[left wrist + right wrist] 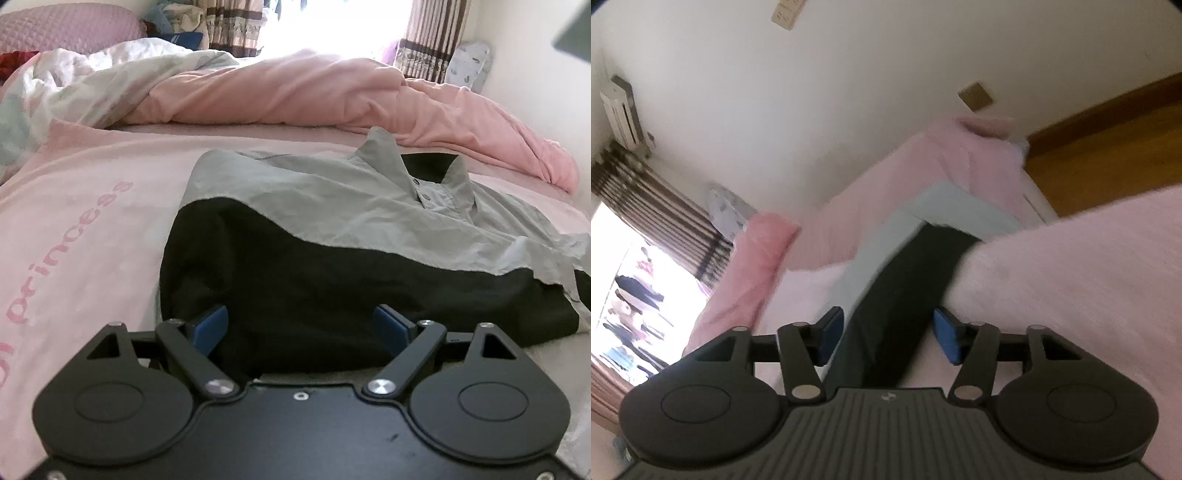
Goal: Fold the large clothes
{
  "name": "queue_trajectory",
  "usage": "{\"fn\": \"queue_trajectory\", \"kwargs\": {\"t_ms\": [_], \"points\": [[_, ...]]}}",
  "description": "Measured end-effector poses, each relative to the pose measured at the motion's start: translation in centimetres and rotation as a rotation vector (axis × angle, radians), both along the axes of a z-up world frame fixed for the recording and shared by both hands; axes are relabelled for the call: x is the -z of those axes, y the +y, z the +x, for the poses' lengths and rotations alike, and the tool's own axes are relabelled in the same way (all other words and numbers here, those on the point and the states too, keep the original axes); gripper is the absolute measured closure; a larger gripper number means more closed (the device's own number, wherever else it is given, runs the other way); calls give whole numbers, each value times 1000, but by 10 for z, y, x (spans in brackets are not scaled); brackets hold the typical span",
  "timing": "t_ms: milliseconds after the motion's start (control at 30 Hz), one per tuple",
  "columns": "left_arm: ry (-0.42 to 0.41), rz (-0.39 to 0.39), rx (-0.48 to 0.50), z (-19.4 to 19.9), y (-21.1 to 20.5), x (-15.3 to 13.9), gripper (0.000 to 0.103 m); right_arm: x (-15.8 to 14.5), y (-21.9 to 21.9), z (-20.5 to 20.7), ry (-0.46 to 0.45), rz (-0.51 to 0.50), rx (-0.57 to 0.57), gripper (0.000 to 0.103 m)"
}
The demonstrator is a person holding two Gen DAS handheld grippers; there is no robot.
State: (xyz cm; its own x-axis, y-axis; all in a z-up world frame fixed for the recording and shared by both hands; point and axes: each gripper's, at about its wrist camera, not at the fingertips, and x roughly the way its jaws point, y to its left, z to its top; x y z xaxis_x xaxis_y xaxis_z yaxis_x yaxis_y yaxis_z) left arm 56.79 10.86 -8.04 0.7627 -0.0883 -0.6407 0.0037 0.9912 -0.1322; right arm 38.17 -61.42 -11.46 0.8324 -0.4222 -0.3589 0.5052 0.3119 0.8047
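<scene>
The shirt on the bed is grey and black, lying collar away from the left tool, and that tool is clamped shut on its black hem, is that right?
Not quite. The left wrist view shows the left tool open, blue pads spread apart at the black hem of the shirt, clamping nothing. The rest holds: it is grey and black, on the bed, collar at the far end.
</scene>
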Motion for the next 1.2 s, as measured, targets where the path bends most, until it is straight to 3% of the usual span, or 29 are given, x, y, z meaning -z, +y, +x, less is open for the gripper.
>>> {"fn": "queue_trajectory", "kwargs": {"t_ms": [200,233,267,333,433,533,700,900,967,1000,1067,1100,1133,1200], "points": [[4,-11,4,6,2,3,15,0,-3,9,-4,4,64,25],[3,-10,8,6,2,4,15,-2,-2,11,12,-4,64,28],[1,-8,11,6,2,4,15,-4,-2,13,49,-16,64,37],[-2,-5,17,5,3,3,15,-8,-1,23,143,-62,46,88],[-4,-2,21,3,5,0,15,-20,3,20,131,-108,33,98],[-21,-15,10,-2,9,-7,15,-47,18,18,88,-163,16,99],[-50,-26,-15,-12,19,-20,15,-117,87,31,-9,-369,-134,100],[-58,-83,-36,-26,32,-32,15,-182,269,65,-185,-637,-539,99],[-70,-96,-33,-31,35,-35,15,-185,339,72,-239,-709,-690,99],[-75,-104,-32,-34,36,-36,15,-183,377,75,-259,-744,-775,93],[-73,-120,-31,-38,37,-35,15,-170,448,84,-250,-806,-973,71],[-69,-127,-29,-39,38,-35,15,-158,480,88,-209,-845,-1063,55],[-62,-133,-29,-40,39,-33,15,-145,509,91,-143,-890,-1144,47],[-50,-147,-27,-40,41,-31,15,-117,543,91,6,-951,-1241,50]]}}
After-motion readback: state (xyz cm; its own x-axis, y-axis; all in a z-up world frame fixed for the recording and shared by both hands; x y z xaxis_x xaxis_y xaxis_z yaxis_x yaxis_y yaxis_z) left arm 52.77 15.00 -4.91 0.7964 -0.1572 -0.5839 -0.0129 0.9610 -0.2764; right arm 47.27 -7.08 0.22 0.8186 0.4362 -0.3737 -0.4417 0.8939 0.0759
